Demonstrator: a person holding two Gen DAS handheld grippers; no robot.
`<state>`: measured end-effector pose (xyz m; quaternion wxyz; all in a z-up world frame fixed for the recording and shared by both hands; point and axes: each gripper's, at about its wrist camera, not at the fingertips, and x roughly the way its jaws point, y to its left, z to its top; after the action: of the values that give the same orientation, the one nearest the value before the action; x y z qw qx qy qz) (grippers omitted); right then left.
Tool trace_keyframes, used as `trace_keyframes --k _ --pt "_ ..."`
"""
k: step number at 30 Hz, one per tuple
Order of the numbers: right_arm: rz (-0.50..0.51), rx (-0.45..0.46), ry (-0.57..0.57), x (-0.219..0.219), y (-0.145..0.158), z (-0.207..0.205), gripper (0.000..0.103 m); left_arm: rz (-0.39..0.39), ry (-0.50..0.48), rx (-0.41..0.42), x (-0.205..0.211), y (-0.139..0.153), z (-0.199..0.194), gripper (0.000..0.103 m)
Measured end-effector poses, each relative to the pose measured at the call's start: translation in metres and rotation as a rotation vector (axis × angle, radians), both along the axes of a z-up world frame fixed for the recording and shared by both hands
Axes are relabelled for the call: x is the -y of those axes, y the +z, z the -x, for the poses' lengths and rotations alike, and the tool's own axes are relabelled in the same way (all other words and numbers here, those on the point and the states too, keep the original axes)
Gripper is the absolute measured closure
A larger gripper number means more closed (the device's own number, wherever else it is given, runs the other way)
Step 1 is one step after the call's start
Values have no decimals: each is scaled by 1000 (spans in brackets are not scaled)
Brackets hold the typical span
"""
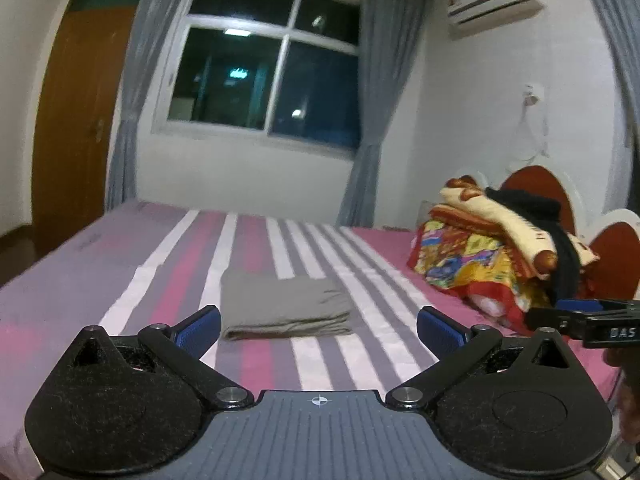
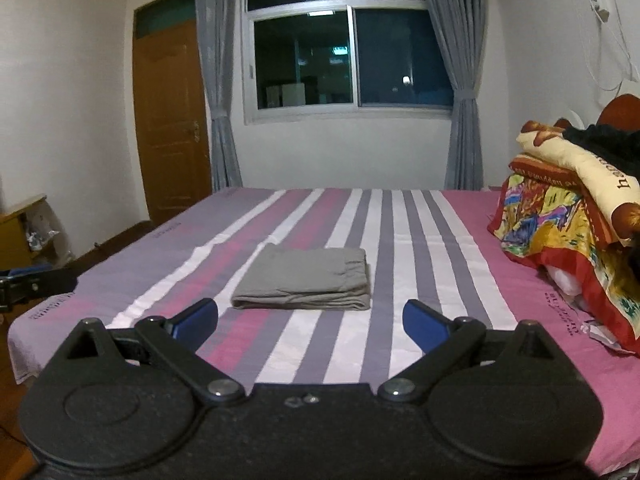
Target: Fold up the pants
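Over at the far left stands the brown wooden door (image 2: 172,120), closed, with a small wooden cabinet (image 2: 18,236) low against the wall nearer in. Next along, the grey curtains (image 2: 218,80) frame the dark window (image 2: 348,40), tied back on both sides.

Down on the bed (image 2: 460,240), striped pink, grey and white, the left gripper (image 1: 319,330) hangs above the near edge with its blue-padded fingers (image 1: 200,328) spread wide, nothing between them. It shows too at the left edge of the right wrist view, off to the side and clear of the cloth.

And there are the grey pants (image 2: 306,278), folded into a neat flat rectangle, lying in the middle of the bed on the stripes, the layered folded edge facing the near side. Neither gripper touches them; they sit just beyond both sets of fingertips.

The right gripper (image 2: 310,322) likewise hovers over the near edge, its fingers (image 2: 424,326) parted wide and empty, the pants showing in the gap beyond.

Further right, a heap of colourful bedding (image 2: 560,216) is piled against the red headboard (image 1: 540,188), well apart from the pants, with a dark garment (image 1: 528,200) draped on top. High on the right wall sits a white air conditioner (image 1: 494,0).
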<state>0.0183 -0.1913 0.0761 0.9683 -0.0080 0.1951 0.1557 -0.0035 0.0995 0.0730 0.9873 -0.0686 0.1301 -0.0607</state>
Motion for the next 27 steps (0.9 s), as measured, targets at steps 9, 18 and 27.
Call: trace_keyframes --k 9,18,27 --pt "-11 76 11 -3 12 67 5 -7 -6 53 27 10 69 0" --pt "-13 91 30 -15 18 71 5 5 7 47 26 3 77 0" --pt "1 103 47 -24 17 73 5 13 -1 51 28 1 75 0"
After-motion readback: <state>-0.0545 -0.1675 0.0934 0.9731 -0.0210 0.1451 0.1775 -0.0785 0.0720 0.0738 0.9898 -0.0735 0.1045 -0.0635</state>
